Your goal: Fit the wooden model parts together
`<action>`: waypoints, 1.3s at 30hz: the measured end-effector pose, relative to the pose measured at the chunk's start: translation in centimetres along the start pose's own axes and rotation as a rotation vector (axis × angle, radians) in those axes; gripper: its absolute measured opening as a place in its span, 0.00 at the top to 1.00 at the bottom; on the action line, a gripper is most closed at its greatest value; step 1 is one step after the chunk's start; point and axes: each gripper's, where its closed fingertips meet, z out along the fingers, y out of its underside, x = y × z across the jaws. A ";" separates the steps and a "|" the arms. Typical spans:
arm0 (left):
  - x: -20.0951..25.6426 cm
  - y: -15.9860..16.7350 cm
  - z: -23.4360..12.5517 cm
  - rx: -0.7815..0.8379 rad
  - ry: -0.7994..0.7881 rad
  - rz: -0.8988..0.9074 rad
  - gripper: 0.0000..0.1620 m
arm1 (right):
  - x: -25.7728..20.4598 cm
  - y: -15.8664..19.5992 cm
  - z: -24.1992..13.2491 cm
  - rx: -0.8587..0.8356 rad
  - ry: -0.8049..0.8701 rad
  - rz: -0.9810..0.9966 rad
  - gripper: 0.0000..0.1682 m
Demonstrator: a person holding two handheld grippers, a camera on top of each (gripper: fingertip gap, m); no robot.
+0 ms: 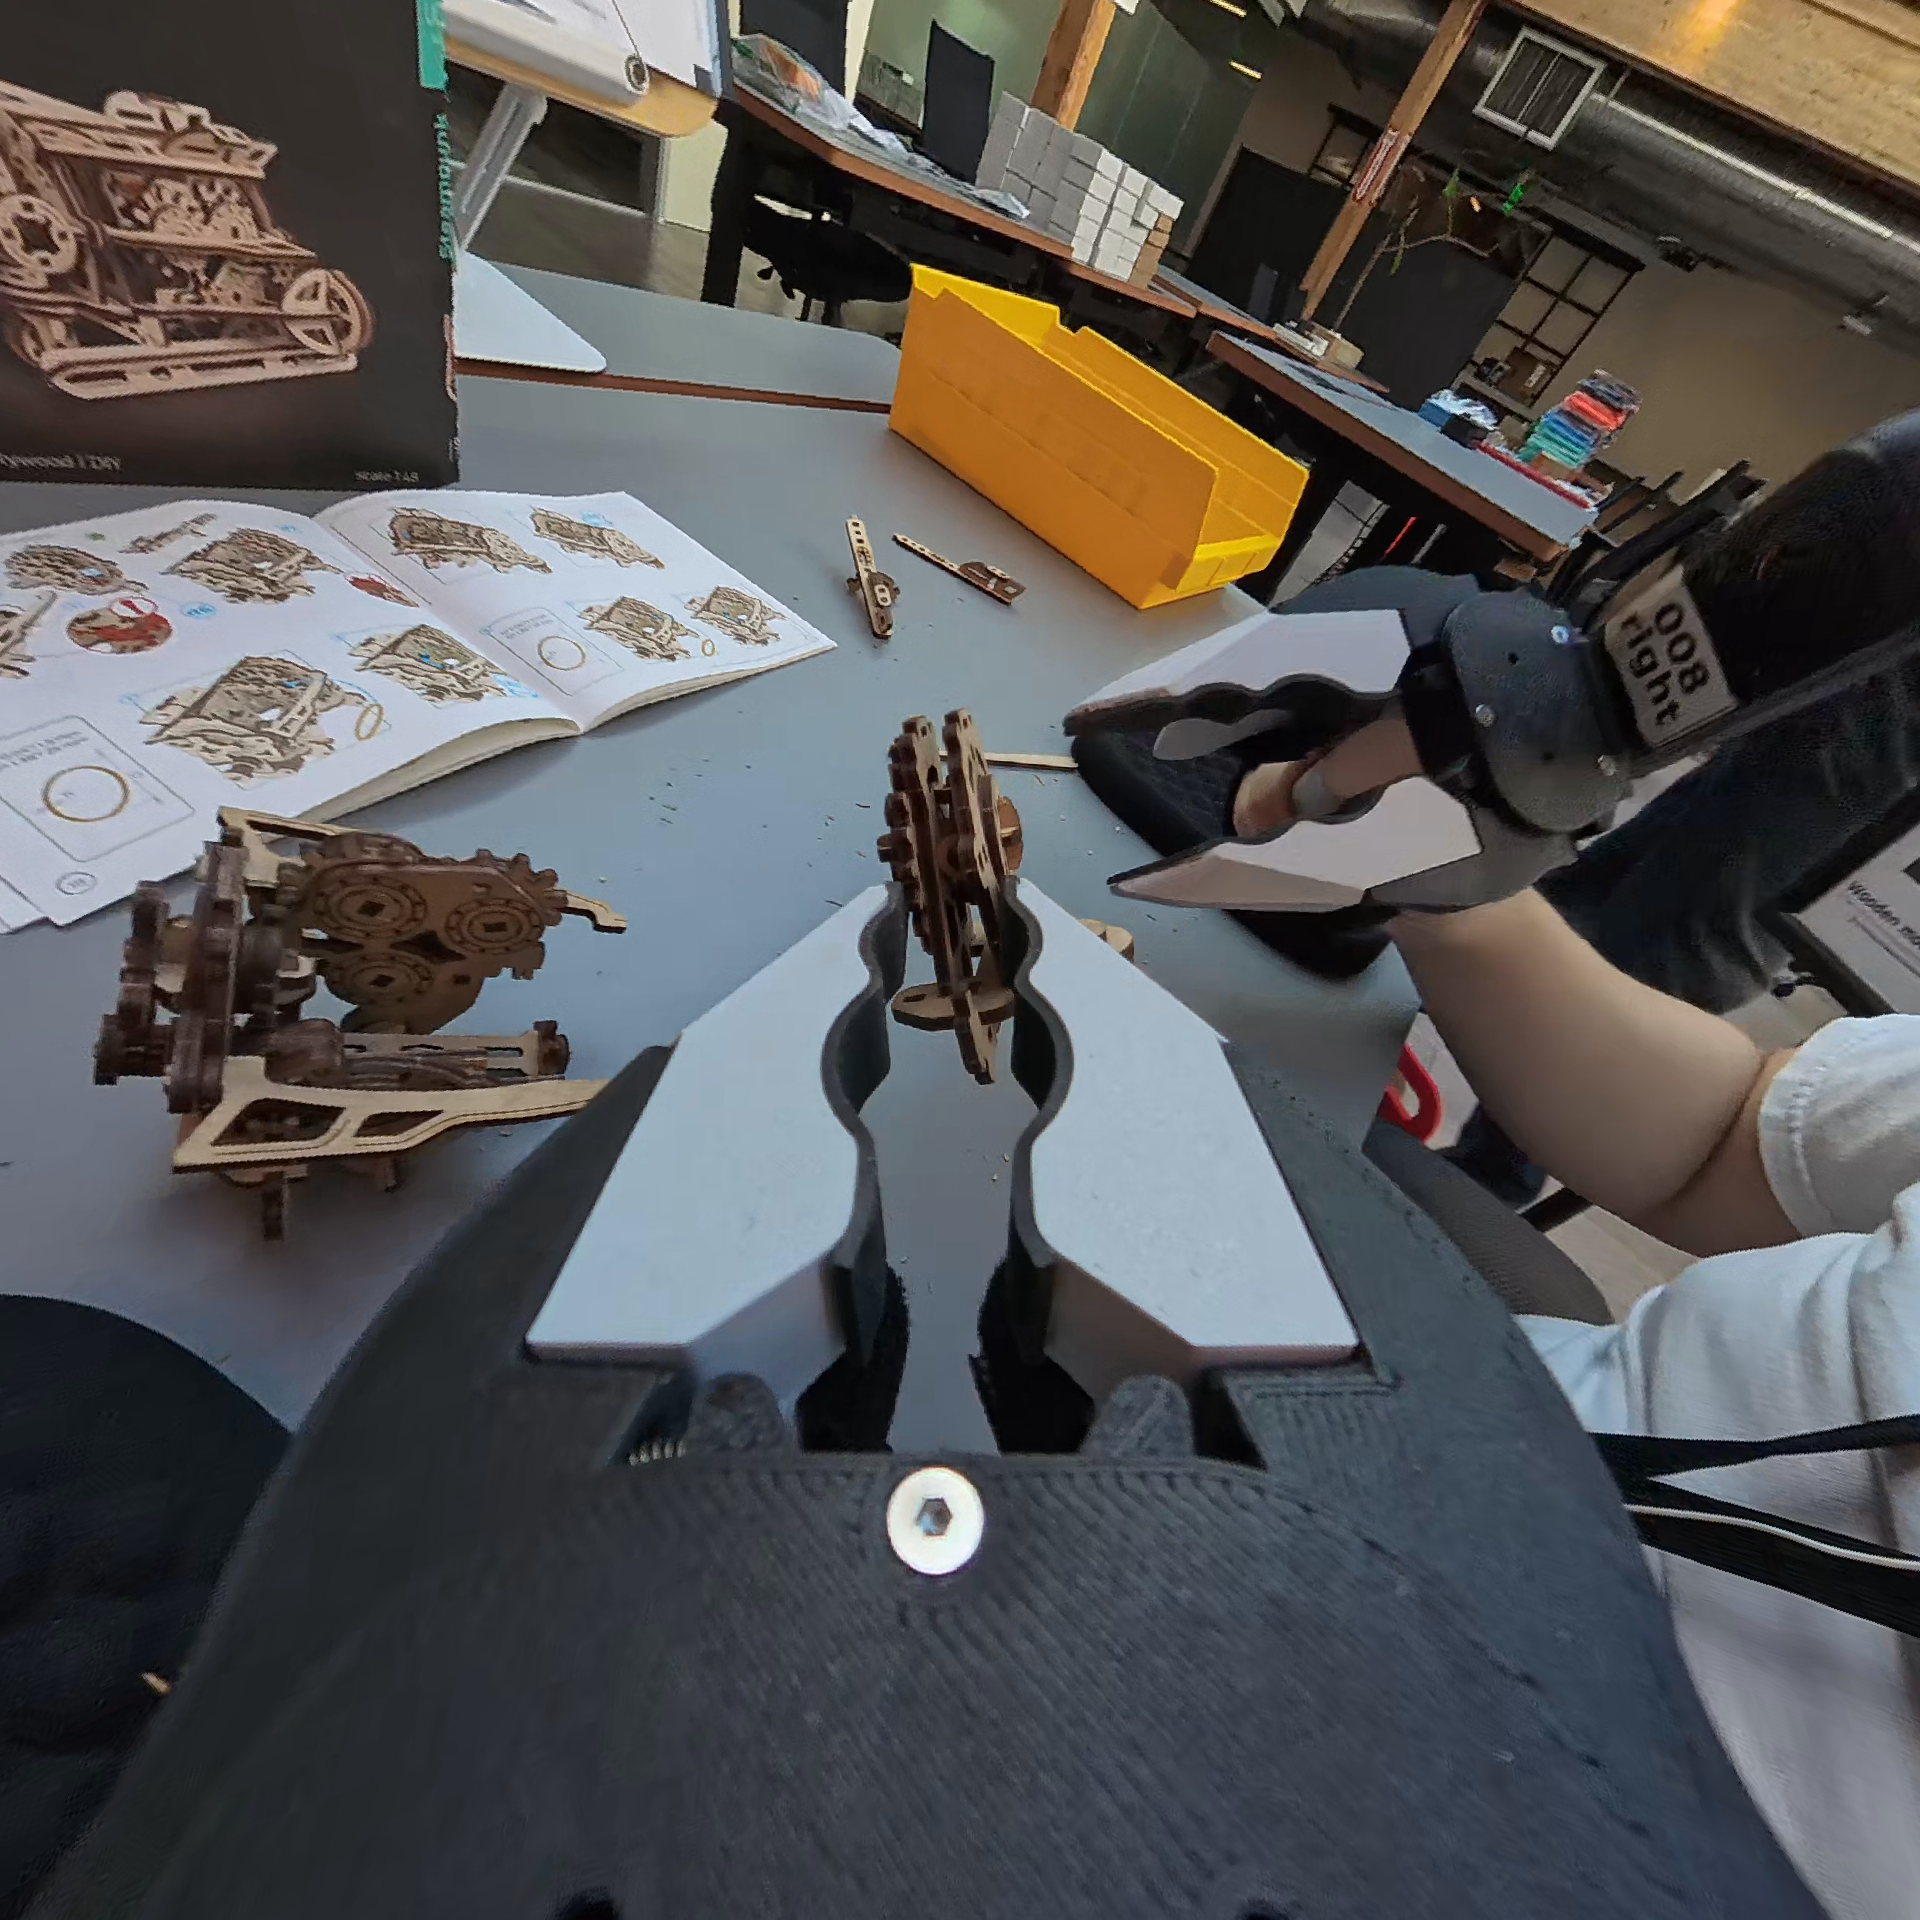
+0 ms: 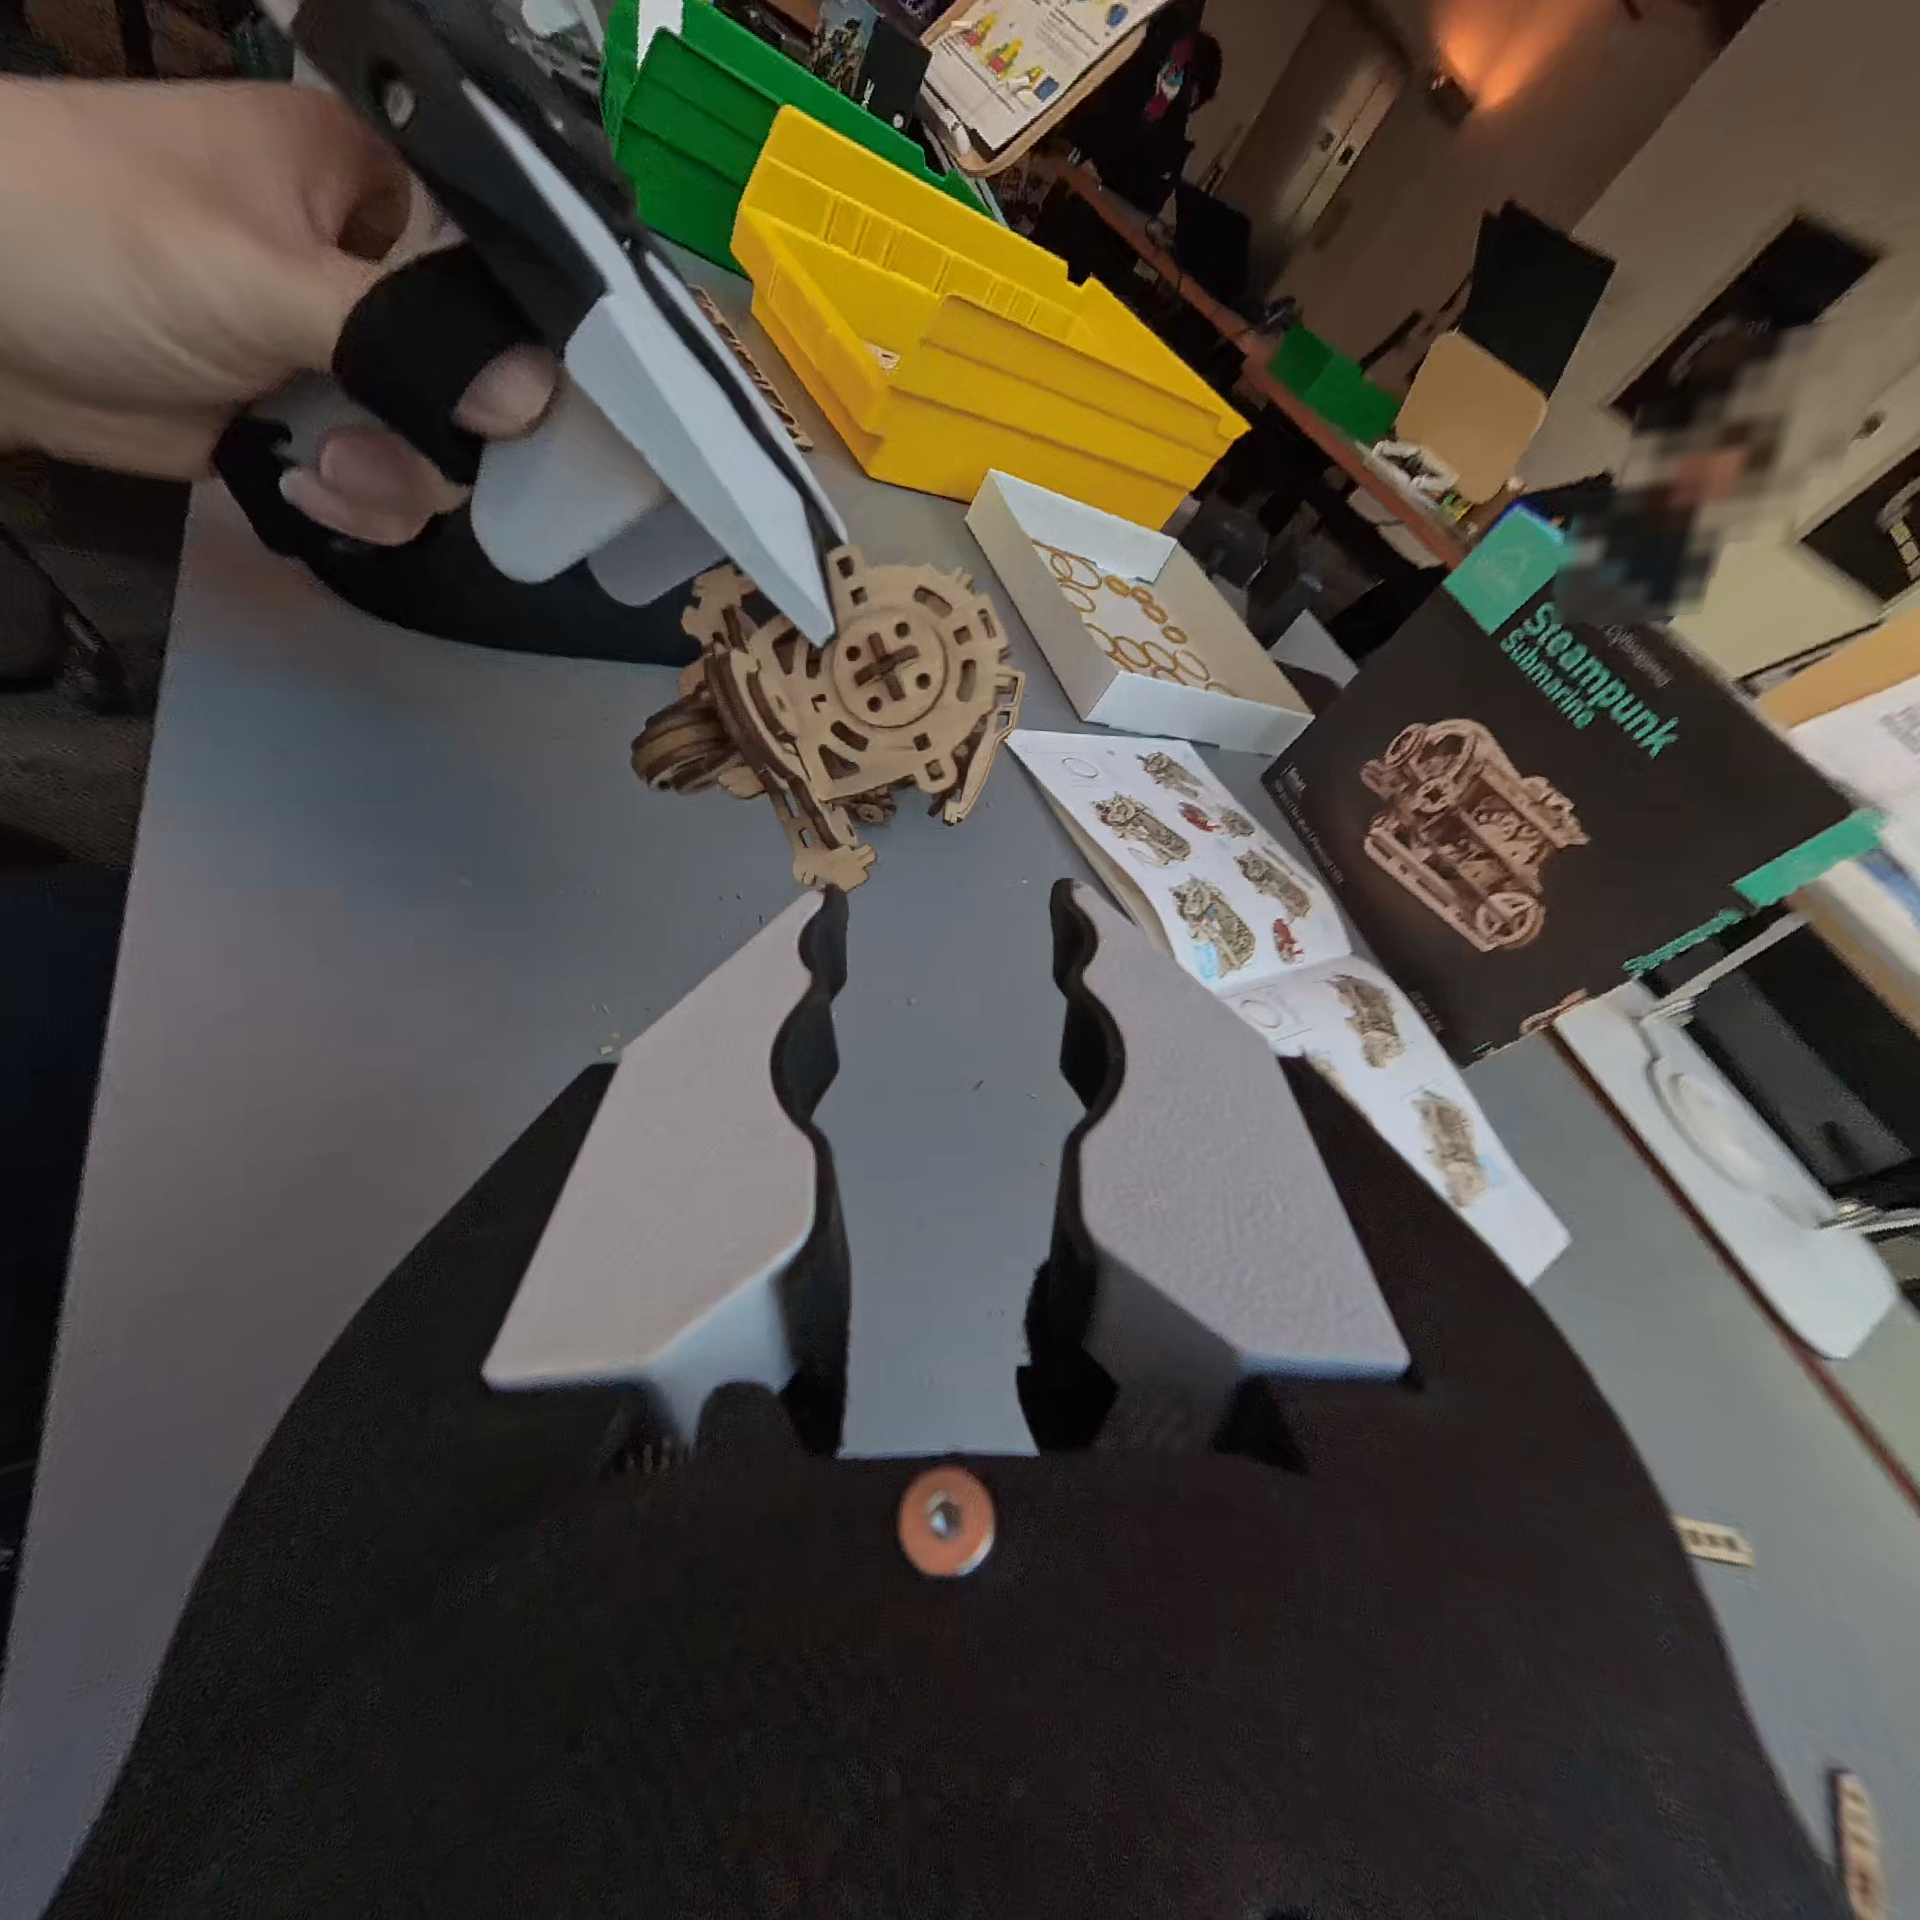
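Larger model assembly is sitting on the table, left of the gear subassembly. Left gripper is clamping that subassembly, wheels upright. Right gripper is hanging empty, jaws apart, just right of it.
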 end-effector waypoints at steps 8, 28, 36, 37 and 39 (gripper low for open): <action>0.0 0.4 0.1 -0.007 -0.077 0.132 0.91 | -1.0 -1.5 1.2 0.018 -0.212 0.283 0.78; 3.3 0.5 0.6 0.002 0.000 0.416 0.91 | 0.0 -3.8 0.1 0.136 -0.414 0.050 0.89; 3.9 0.4 0.5 0.006 -0.001 0.468 0.91 | -1.3 -4.0 -0.7 0.126 -0.496 -0.022 0.91; 4.0 0.4 0.5 0.006 0.002 0.464 0.91 | -1.2 -4.1 -0.8 0.128 -0.488 -0.044 0.92; 4.2 0.3 0.5 0.007 0.010 0.461 0.91 | -1.3 -4.2 -0.9 0.133 -0.483 -0.085 0.93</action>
